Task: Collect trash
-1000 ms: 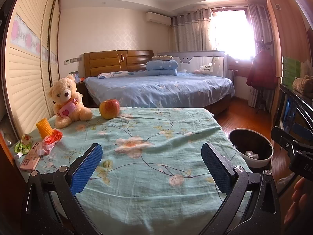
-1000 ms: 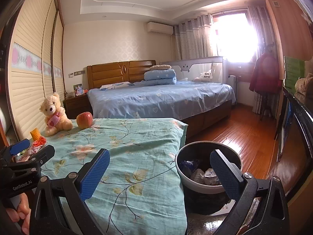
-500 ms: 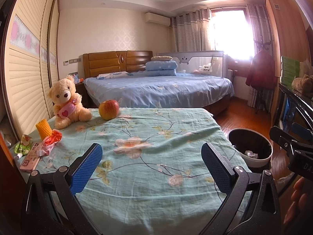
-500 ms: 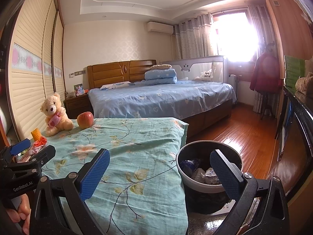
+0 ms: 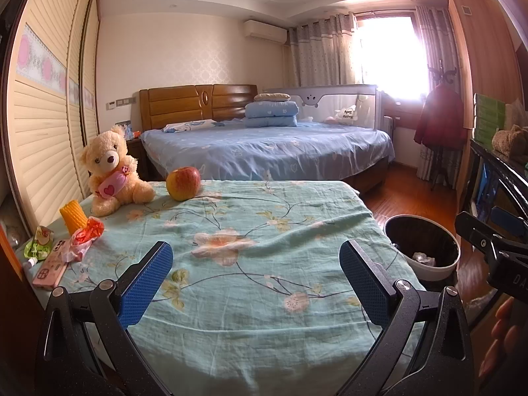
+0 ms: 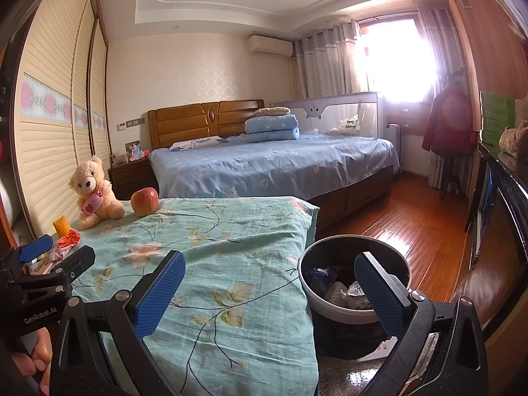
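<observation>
I am looking into a home bedroom: a made bed with wooden headboard far ahead, curtained window far right, teddy bear near left.

The bin is round, dark inside with a pale rim, and stands upright on the floor at lower centre-right of the right wrist view, just beside the table's right edge. It holds crumpled wrappers: one dark blue, the others pale. In the left wrist view the bin shows at right of middle with a pale scrap inside.

At the left edge of the left wrist view, a crumpled red-and-clear wrapper lies on the table. Beside it, nearer the edge, lies a flattened green pouch with a white spout.
</observation>
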`<state>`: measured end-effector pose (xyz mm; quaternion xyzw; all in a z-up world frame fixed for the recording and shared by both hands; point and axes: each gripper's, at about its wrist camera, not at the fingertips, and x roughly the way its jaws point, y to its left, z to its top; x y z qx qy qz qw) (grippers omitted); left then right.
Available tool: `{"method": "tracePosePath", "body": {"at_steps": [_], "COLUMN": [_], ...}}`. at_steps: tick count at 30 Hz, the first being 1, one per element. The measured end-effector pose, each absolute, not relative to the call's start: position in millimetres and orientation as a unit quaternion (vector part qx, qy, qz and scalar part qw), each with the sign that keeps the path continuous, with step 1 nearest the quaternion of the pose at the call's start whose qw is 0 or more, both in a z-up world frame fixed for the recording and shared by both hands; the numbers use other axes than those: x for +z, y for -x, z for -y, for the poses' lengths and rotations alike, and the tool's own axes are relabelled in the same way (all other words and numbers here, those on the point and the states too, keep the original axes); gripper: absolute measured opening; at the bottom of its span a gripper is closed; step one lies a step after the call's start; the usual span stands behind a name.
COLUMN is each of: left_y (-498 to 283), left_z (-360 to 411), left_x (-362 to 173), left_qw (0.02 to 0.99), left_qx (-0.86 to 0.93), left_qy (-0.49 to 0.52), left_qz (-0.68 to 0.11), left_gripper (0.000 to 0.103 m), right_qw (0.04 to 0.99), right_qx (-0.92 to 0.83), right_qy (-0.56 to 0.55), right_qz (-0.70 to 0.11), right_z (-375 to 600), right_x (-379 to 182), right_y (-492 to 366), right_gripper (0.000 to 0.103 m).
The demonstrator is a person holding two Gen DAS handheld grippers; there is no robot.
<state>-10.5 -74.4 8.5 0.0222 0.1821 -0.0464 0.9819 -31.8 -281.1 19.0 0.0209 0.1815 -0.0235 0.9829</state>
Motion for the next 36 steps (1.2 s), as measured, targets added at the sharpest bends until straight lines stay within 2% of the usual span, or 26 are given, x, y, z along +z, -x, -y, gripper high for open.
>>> {"method": "tracePosePath", "body": {"at_steps": [36], "left_y": [5.6], "left_z": [78.9], "left_x": [4.9], "left_qw": [0.980], "left_qx": [-0.054], "left_qy": [-0.027], "left_qz": [-0.189], "left_gripper": [0.103], "right_qw": [0.980], "right_qx": [-0.021], "right_qy": [-0.028], "right_qz": [-0.195], "right_z": [279.6], "right_x": [10.9], "right_y": [32.4], "right_gripper": [0.103]}}
